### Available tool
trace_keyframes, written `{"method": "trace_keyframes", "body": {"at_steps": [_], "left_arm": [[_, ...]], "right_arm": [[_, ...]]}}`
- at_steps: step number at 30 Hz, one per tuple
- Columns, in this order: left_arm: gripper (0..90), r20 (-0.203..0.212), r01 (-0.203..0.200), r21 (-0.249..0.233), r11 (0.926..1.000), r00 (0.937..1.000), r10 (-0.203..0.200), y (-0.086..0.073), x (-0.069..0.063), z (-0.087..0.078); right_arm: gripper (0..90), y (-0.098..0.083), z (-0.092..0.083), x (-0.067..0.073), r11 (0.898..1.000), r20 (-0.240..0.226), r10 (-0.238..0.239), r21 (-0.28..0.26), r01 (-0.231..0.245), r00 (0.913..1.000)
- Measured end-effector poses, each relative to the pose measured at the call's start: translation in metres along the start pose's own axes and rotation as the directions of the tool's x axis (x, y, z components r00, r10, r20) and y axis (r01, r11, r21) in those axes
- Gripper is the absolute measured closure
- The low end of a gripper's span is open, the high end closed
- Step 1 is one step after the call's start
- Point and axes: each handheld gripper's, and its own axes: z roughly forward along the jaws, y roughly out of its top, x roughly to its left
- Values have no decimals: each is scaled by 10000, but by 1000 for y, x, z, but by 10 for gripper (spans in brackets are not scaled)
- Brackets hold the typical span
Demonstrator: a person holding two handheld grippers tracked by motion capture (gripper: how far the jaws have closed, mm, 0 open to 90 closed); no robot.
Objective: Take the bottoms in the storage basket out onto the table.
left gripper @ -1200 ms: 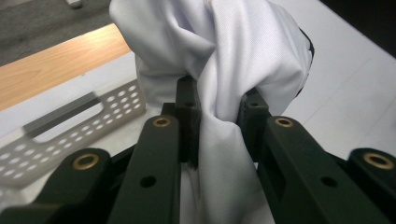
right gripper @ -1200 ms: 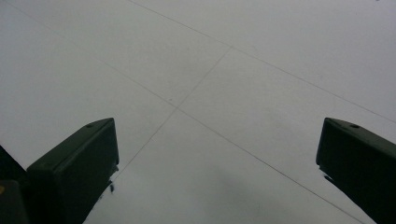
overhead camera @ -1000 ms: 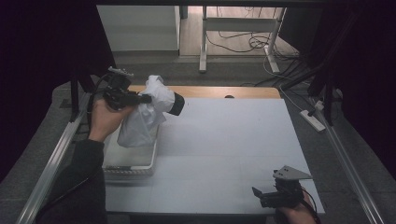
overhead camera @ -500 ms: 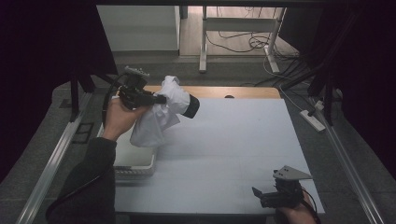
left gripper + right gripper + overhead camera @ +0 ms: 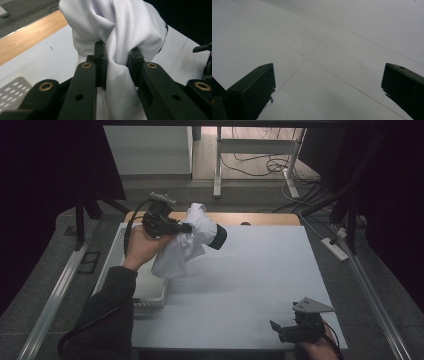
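Left gripper (image 5: pixel 187 227) clenched on bunched white fabric garment (image 5: pixel 120 32), cloth pinched between its jaws, draping beyond and below them. Right gripper (image 5: pixel 328 82) released, jaws wide over bare white table (image 5: pixel 342 37).

I count one white garment (image 5: pixel 182 245) with a black collar or cuff, and it is the only piece of cloth on show. One white perforated basket (image 5: pixel 150 292) sits at the table's left edge. There is one white table (image 5: pixel 250 285) (a strip of bare wood runs along its far edge). I have two grippers, one per hand: my left gripper (image 5: pixel 175 226) and my right gripper (image 5: pixel 280 332). Two hands of mine come up from the bottom edge.
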Motion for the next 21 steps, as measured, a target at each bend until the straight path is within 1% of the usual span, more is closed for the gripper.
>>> {"method": "trace_keyframes", "body": {"at_steps": [12,17,21], "left_arm": [[752,285,-311,183,9993,9991,305,8,-15,27],[751,400,-350,295,9990,9986,339,6,-18,40],[751,408,-386,493,9980,9985,366,3,-20,52]], "right_arm": [[0,0,0,0,10000,-9,-3,4,3,10000],[0,0,0,0,10000,-13,-25,-4,24,10000],[0,0,0,0,10000,-20,-37,-5,37,10000]]}}
